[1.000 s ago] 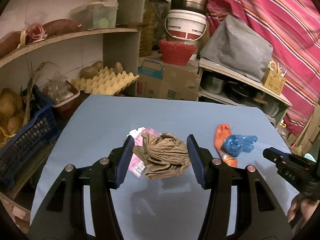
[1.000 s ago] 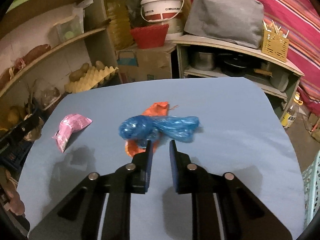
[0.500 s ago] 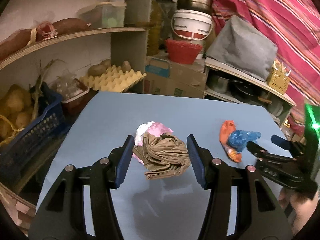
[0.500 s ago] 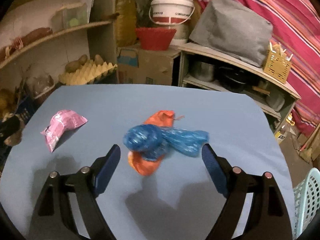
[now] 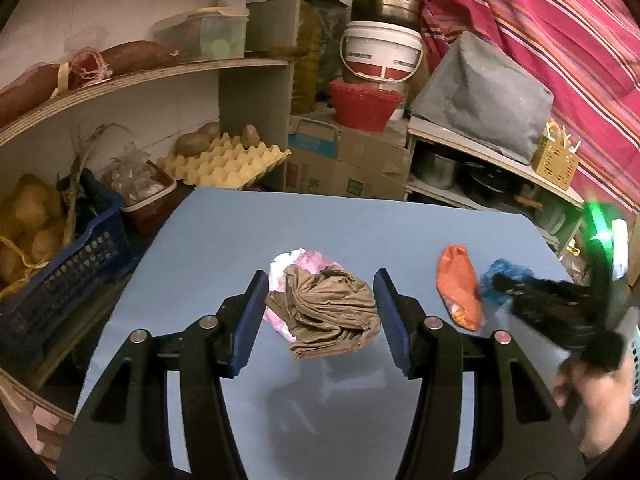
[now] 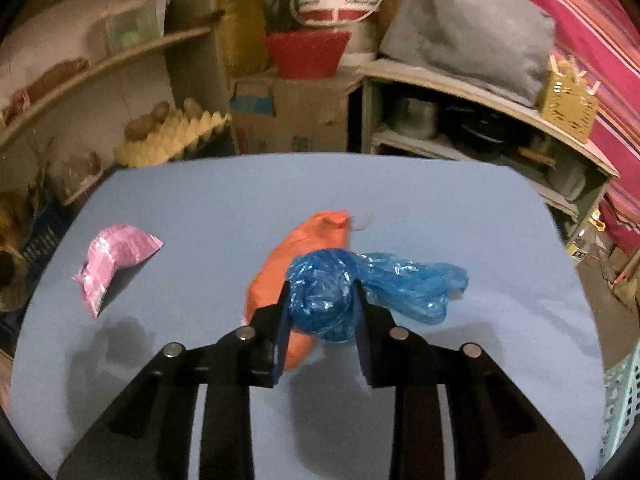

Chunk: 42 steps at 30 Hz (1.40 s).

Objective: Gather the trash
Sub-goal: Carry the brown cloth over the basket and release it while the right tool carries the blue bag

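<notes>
The blue table [image 6: 400, 184] serves as the landmark for everything here. Near its middle, the left gripper [image 5: 320, 312] hangs with its jaws spread wide, and a crumpled brown wad [image 5: 326, 314] sits in the gap between the blue pads [image 5: 250, 320]. The wad appears to touch neither pad, and whether it is lifted off the table or lying on it cannot be told from this view. Just behind and under the wad, a pink wrapper [image 5: 298, 260] lies flat on the table; in the right wrist view the same pink wrapper [image 6: 116, 258] sits toward the table's left side, well apart from the other scraps.

Toward the table's right side, the right gripper [image 6: 320, 308] has its jaws drawn in partway around the knotted head of a blue plastic bag [image 6: 324, 300], both fingers [image 6: 280, 316] pressing against it. The bag's loose tail trails off to the right over the table. Beneath and behind the bag lies an orange bag [image 6: 308, 240], touching it. From the left wrist view the right gripper [image 5: 502, 282] is blurred, with the orange bag [image 5: 458, 288] just beside its tip.

At the table's far right edge a pale green basket [image 6: 622, 396] shows, partly cut off.
</notes>
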Tool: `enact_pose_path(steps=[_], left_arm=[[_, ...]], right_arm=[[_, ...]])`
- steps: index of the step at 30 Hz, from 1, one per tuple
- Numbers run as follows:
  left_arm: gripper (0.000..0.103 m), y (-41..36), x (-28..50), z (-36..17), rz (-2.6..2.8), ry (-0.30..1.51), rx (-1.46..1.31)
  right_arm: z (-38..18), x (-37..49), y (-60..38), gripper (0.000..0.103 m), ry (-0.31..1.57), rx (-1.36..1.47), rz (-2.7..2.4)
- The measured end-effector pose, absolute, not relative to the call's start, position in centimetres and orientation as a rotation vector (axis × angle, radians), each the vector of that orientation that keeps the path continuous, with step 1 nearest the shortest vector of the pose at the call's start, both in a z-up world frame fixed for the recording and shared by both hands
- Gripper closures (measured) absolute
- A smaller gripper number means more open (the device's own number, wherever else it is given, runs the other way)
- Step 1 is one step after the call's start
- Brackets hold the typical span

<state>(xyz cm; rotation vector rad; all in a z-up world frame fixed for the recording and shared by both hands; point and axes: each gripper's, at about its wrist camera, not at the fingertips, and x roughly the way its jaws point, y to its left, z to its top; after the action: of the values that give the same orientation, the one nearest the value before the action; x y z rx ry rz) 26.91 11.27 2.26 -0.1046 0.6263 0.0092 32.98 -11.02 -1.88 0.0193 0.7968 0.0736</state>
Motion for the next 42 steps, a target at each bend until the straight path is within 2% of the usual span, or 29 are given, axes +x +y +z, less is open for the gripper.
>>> enact_pose_path(steps=[9,24,35,42], left_arm=[[0.05,6.3,25.7,2.3,-0.07,0.624,-0.077],[0.05,-6.9,22.2,2.7,-0.226,0.614,-0.011],[0.05,-22.6,18.9,4.0,-0.419,0.565,0.094],[0.05,-32.9,17.5,1.8,-0.563,0.597,0.132]], right_arm=[[1.3,26.1,-19.7,0.074,0.723,0.066,0.009],[4.2,14.6,-36.4,0.074,0.621,0.142,-0.178],[3.5,11.2,-47.5,0.074,0.638,0.142,-0.271],[2.3,10.3,-51.4,0.074,0.651,0.202,-0.302]])
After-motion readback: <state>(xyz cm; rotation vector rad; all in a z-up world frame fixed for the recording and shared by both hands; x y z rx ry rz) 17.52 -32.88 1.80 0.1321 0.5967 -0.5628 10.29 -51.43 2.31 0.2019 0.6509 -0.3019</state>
